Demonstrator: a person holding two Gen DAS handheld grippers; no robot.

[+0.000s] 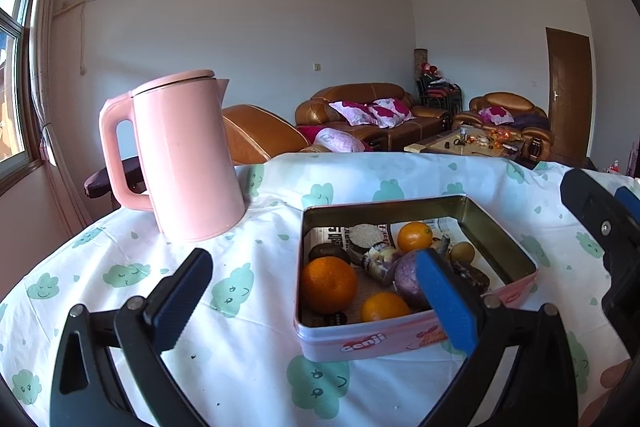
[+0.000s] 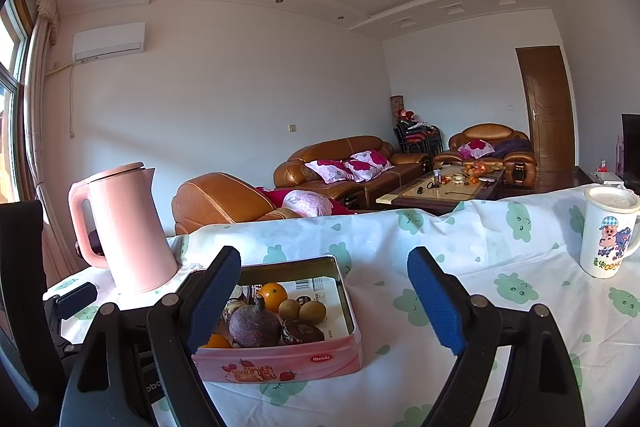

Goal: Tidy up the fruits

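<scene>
A pink tin [image 1: 500,235] lined with newspaper holds a large orange [image 1: 328,283], two smaller oranges, a purple fruit [image 1: 406,275], brown round fruits [image 1: 462,253] and wrapped snacks. My left gripper [image 1: 313,255] stands open just in front of the tin; its right finger overlaps the tin's near right corner in the picture, and nothing is gripped. In the right wrist view the tin [image 2: 280,361] lies low and to the left, with an orange [image 2: 273,295] and the purple fruit [image 2: 254,325] showing. My right gripper [image 2: 323,255] is open and empty, its left finger covering the tin's near left part.
A tall pink kettle [image 1: 184,155] stands left of the tin on the cloud-print tablecloth [image 2: 500,267]. A lidded white mug [image 2: 608,231] stands at the far right. The table's far edge drops off toward brown sofas and a coffee table.
</scene>
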